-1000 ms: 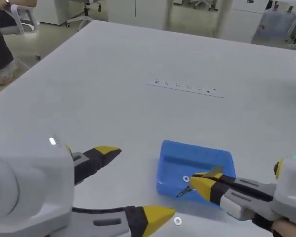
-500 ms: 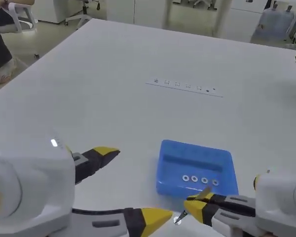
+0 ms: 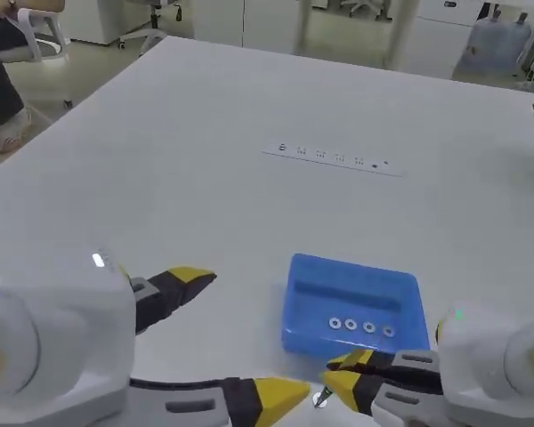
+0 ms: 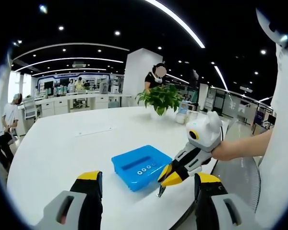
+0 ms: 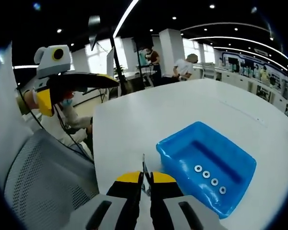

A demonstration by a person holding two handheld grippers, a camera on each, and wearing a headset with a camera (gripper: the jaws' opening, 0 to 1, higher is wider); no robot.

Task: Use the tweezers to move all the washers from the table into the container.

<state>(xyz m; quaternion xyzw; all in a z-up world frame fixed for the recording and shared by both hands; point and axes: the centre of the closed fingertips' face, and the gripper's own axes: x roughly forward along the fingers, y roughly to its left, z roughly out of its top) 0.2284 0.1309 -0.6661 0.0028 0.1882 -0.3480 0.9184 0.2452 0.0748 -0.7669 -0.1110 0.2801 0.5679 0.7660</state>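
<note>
Left tongs (image 4: 149, 175): jaws wide apart, gripping and touching nothing, held above the near edge of the bench (image 3: 205, 178).
Right tongs (image 5: 146, 178): yellow tips pressed together on the tweezers (image 5: 144, 166), whose thin metal blades jut out between the tips.
Tweezers tip: lowered to the bench surface, just beside the near corner of the container (image 3: 351, 271).
Speck at the tip (image 3: 320, 399): small and pale on the bench in the head view, too small to tell whether it is a washer.
Container: blue, shallow and rectangular, resting flat on the bench near its front edge, just ahead of the right tongs.
Washers (image 3: 360, 326): four in a row on the container floor, close to the near wall.
Head view: thin strip with small marks (image 3: 334, 158) farther out on the bench, well apart from the container.
Left gripper view: right tongs seen head-on, entering from the right, tweezers pointing down at the bench beside the container; potted plant (image 4: 161, 98) at the far end of the bench.
Right gripper view: left tongs at upper left; mesh chair back (image 5: 43, 182) at lower left, beside the bench edge.
</note>
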